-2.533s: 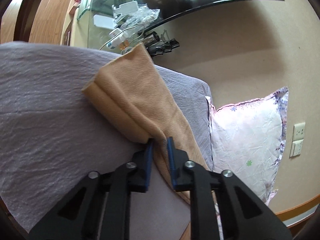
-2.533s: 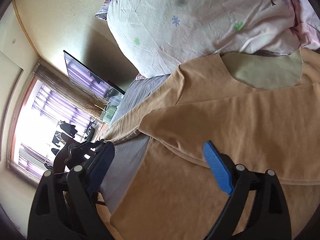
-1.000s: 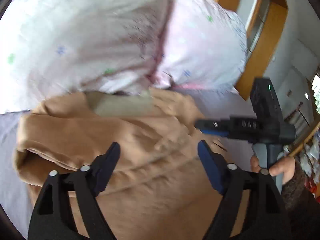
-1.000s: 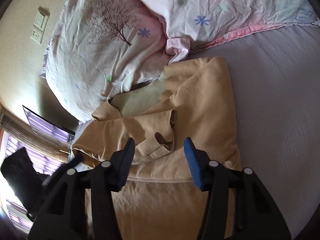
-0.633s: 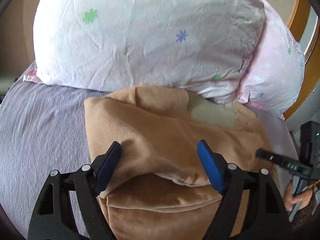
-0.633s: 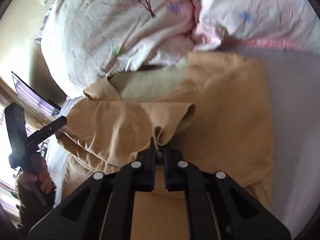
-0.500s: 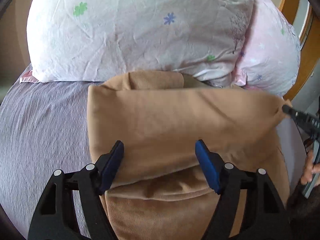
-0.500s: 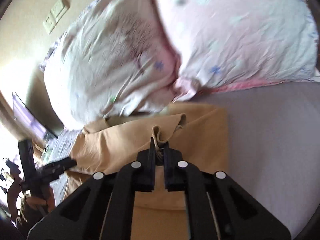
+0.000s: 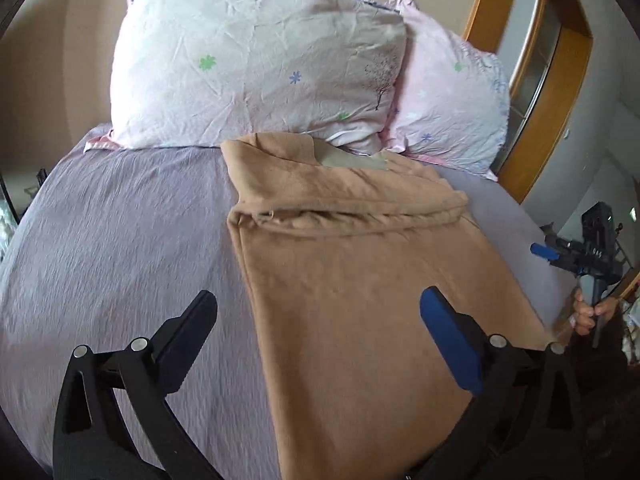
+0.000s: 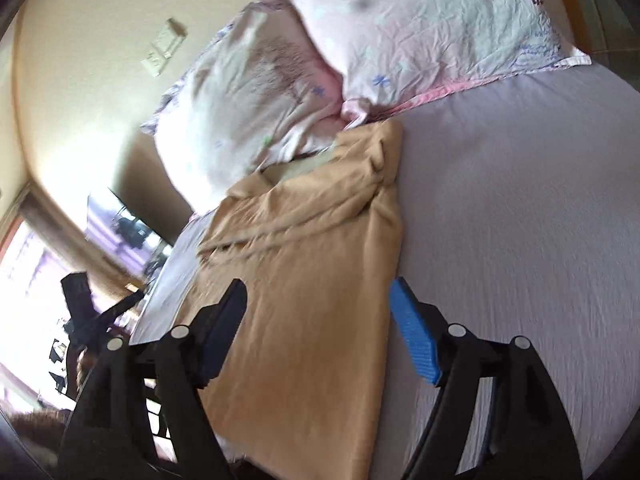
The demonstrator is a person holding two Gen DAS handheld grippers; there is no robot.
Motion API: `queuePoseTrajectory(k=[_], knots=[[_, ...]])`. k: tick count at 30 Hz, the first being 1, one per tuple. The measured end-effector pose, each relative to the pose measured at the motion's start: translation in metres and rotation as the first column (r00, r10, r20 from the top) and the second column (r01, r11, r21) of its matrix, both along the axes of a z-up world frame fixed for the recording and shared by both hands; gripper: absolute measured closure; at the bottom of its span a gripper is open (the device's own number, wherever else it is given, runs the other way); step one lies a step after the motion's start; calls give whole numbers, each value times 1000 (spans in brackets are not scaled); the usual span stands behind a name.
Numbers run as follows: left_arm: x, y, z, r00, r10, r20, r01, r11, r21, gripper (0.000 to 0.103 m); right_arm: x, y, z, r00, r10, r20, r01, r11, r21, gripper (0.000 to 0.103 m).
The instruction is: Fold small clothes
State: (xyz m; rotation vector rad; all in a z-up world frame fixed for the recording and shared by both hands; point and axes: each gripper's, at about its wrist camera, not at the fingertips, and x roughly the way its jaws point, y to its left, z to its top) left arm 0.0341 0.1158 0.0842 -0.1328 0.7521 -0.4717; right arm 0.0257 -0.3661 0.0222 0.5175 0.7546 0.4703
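A tan garment (image 9: 360,276) lies flat on the lilac bed sheet (image 9: 120,240), both sleeves folded across its upper part, its collar end near the pillows. It also shows in the right wrist view (image 10: 312,280). My left gripper (image 9: 320,320) is open and empty, held above the garment's lower left part. My right gripper (image 10: 316,320) is open and empty above the garment's right edge; it also shows at the far right of the left wrist view (image 9: 560,254).
Two floral pillows (image 9: 256,72) (image 9: 452,108) stand at the head of the bed. A wooden frame (image 9: 544,92) rises behind them at right. A television (image 10: 124,220) and a bright window (image 10: 24,280) lie beyond the bed's left side.
My right gripper has let go of the sleeve it was holding and opened. The sleeve now lies folded across the garment. Both grippers have drawn back toward the garment's lower end.
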Motion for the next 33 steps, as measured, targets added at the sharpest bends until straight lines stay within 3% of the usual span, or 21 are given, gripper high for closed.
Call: queuePoseTrajectory(k=[3,6,10,13,14,15,16,17,19,21,23,24,27,30,33], knots=[[-50,39,-17,998,-7,-56,-1,989,-147,1,-66,-2,-19,993,113,-21,-112,993,45,23],[-82,64,-46,992,4,-125,-31,976,-215,1,-102,-5,-44,985,118,-125,-112,992,57,23],[-96,57,-81,975,-39,-217,-14,972,-236,1,-106,-3,-71,972,123,-200,-106,990,94,23],[-89,44,-101,962,-58,-268,-12,968,-252,2,-93,9,-84,967,166,-194,-137,978,155,23],[-85,40,-107,955,-73,-286,-8,962,-272,5,-89,13,-87,965,178,-193,-147,975,166,25],[-81,35,-112,950,-85,-302,-4,959,-284,15,-86,17,-91,963,189,-195,-155,972,176,27],[-77,31,-116,943,-94,-318,-4,956,-294,27,-81,21,-94,960,203,-193,-166,967,192,43],[-73,29,-121,936,-93,-338,-15,953,-303,32,-79,25,-97,956,221,-193,-180,961,208,70],[-68,31,-128,920,-96,-380,-50,933,-357,60,-80,30,-99,950,248,-189,-204,953,222,96],[-66,37,-131,895,-88,-437,-109,908,-405,65,-86,29,-89,956,252,-152,-215,950,224,97],[-66,39,-127,882,-110,-459,-124,884,-452,93,-89,26,-68,963,253,-90,-227,947,229,97],[-66,40,-120,883,-119,-454,-125,873,-472,96,-88,25,-55,966,251,-55,-233,946,227,97],[-54,42,-91,912,-128,-390,-105,847,-522,96,-73,28,-11,965,255,60,-262,944,198,97],[-17,41,-53,953,-99,-287,-60,865,-499,96,-37,32,31,955,239,174,-267,950,163,97],[44,43,-25,979,-12,-202,-91,866,-492,98,24,32,59,965,146,216,-179,973,144,97]])
